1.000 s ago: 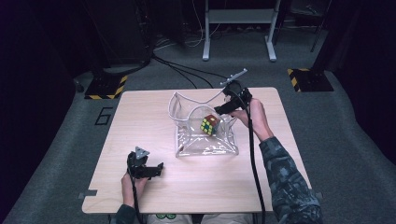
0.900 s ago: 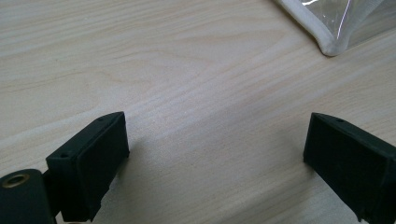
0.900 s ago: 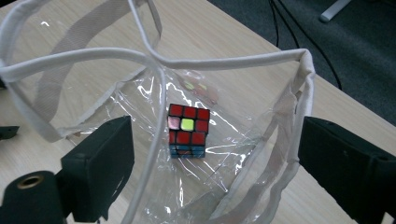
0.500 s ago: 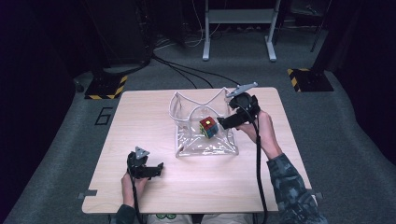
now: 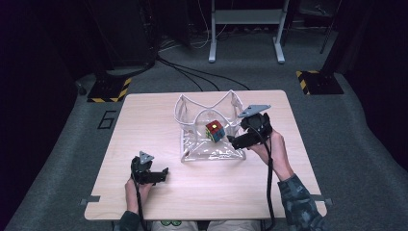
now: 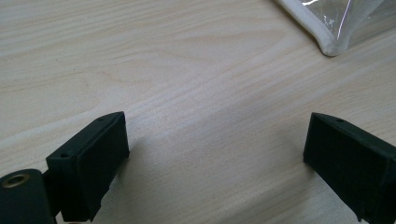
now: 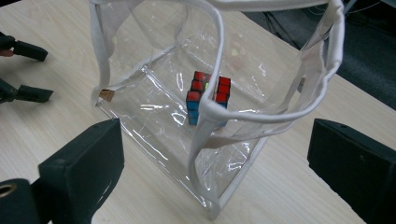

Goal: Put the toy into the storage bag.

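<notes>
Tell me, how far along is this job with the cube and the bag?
Done: the puzzle cube sits inside the clear bag. In hand: nothing; the right gripper, jaws just opened, is beside the bag. The left gripper rests open on the table. Left: probably little, perhaps only withdrawing.

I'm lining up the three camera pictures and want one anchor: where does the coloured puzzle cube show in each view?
High view: the puzzle cube sits inside the clear bag at the table's middle, just left of the right tongs.
Right gripper view: the cube is centre frame, seen through the bag's wall, behind a white strap.
Left gripper view: the cube is not in it.
Shared landmark: the bag's white-edged corner, top right there.
</notes>
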Action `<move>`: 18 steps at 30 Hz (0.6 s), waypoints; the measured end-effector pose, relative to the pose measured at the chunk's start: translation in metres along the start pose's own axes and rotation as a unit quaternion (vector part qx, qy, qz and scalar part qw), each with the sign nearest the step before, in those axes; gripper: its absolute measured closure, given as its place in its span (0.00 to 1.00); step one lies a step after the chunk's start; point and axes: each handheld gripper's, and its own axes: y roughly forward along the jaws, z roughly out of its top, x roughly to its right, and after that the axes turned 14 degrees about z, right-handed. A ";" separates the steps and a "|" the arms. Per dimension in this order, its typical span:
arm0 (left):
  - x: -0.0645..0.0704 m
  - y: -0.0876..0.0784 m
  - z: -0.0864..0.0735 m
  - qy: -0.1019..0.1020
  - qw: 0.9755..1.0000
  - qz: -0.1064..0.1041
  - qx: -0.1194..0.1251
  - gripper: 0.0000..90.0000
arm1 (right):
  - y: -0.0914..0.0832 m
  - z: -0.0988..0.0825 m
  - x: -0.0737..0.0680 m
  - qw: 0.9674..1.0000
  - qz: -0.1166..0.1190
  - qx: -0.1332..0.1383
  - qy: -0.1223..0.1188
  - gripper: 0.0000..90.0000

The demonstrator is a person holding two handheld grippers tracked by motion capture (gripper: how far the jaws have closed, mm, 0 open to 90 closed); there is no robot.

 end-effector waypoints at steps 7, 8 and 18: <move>0.000 0.000 0.000 0.000 1.000 0.000 0.000 0.07 | 0.008 -0.020 -0.007 1.000 0.002 -0.004 0.008 0.03; 0.000 0.000 0.000 0.000 1.000 0.000 0.000 0.07 | 0.009 -0.023 -0.008 1.000 0.002 -0.002 0.012 0.03; 0.000 0.000 0.000 0.000 1.000 0.000 0.000 0.07 | 0.023 -0.054 -0.015 0.999 0.008 -0.002 0.031 0.04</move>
